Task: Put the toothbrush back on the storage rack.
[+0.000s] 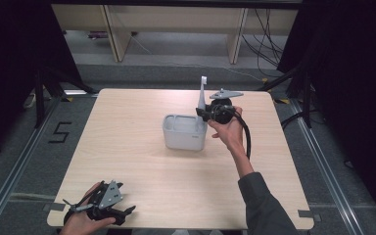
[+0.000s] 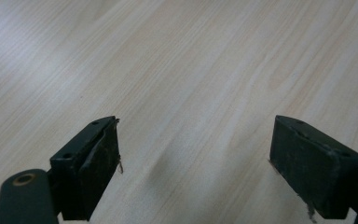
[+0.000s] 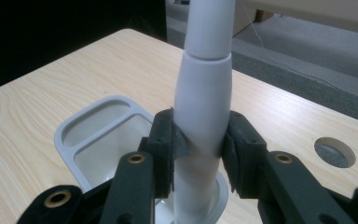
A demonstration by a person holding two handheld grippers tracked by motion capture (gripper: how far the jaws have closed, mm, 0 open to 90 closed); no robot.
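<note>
While carpet surrounds it, pale wooden table (image 1: 142,161) bears grey holder (image 1: 184,133).

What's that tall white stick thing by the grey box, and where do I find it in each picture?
High view: the white toothbrush stands upright just right of centre, at the right end of the grey holder, gripped by the right gripper.
Right gripper view: its handle rises up the middle, clamped between the jaws.
Left gripper view: bare tabletop between open jaws.
Shared landmark: the light wood tabletop.
</note>
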